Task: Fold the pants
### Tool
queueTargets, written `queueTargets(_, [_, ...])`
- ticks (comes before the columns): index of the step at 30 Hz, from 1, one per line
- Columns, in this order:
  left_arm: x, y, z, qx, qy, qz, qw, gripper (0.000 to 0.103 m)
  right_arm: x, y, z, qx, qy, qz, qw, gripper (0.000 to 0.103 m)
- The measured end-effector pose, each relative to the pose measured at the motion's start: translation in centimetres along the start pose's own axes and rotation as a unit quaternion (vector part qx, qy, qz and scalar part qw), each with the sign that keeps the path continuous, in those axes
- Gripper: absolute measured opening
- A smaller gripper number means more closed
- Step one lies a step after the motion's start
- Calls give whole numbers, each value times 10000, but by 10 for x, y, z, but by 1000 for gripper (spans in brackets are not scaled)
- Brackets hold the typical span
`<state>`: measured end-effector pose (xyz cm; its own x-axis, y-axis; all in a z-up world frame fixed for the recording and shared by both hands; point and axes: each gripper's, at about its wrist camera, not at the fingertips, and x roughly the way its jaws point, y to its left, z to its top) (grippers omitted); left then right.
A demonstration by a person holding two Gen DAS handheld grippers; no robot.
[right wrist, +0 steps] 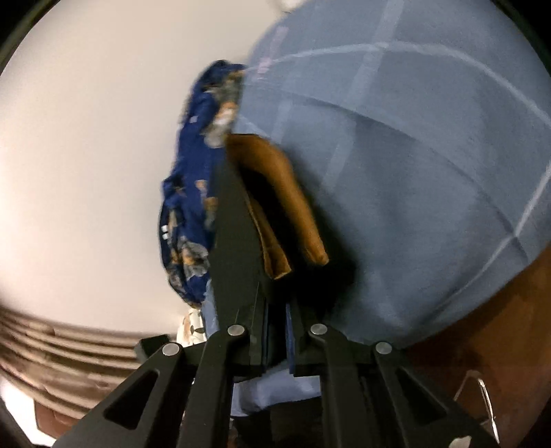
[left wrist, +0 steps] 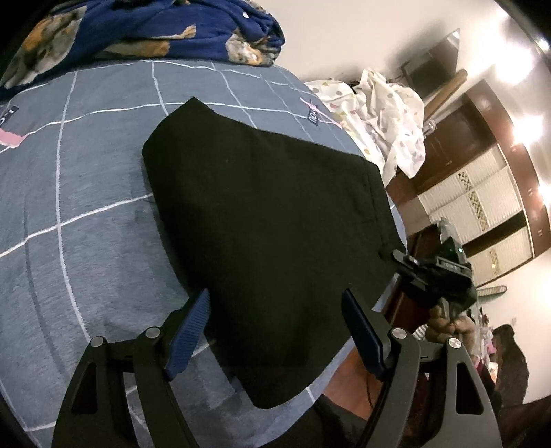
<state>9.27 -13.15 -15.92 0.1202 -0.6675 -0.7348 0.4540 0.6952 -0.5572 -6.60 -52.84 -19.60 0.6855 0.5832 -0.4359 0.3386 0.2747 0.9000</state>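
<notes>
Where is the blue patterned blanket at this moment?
In the left wrist view the blanket lies bunched at the far edge of the grey bed cover, beyond the black pants.

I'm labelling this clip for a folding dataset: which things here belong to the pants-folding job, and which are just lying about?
Job:
- folded black fabric pants
- open left claw
- right claw, shut on the black fabric
- grey bedspread with white grid lines, the work surface

Lying about:
- blue dog-print blanket
- white spotted cloth
- brown folded garment
</notes>
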Motion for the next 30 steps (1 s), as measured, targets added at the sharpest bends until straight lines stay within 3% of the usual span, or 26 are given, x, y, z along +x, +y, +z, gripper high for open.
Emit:
queueTargets(2, [1, 0, -1, 19, 4, 16, 10000, 77, 3, -7, 3, 82, -42, 194, 9998, 7])
queueTargets(7, [8, 5, -1, -23, -1, 78, 10000, 77, 7, -10, 8, 122, 31, 209, 9997, 6])
queueTargets(10, [11, 12, -6, -112, 7, 115, 9999, 77, 5, -6, 7, 35, 60, 232, 9997, 12])
queueTargets(15, [18, 22, -10, -264, 116, 69, 9996, 77, -9, 13, 10, -413, -118, -199, 9989, 18])
queueTargets(20, [21, 18, -11, -138, 145, 119, 9997, 77, -21, 26, 21, -667, -348, -638, 9951, 37])
queueTargets(25, [20, 18, -13, -156, 151, 111, 9997, 77, -8, 27, 25, -641, -190, -695, 9953, 39])
queueTargets(27, [19, 18, -11, -172, 157, 97, 9997, 78, -4, 20, 23, -592, -145, -833, 9947, 32])
queueTargets(28, [19, 18, -11, -180, 155, 89, 9997, 78, -1, 15, 22, -566, -96, -959, 9937, 24])
queueTargets(30, [20, 18, -10, -174, 151, 87, 9997, 79, 1, 11, 21, -576, -62, -1018, 9931, 22])
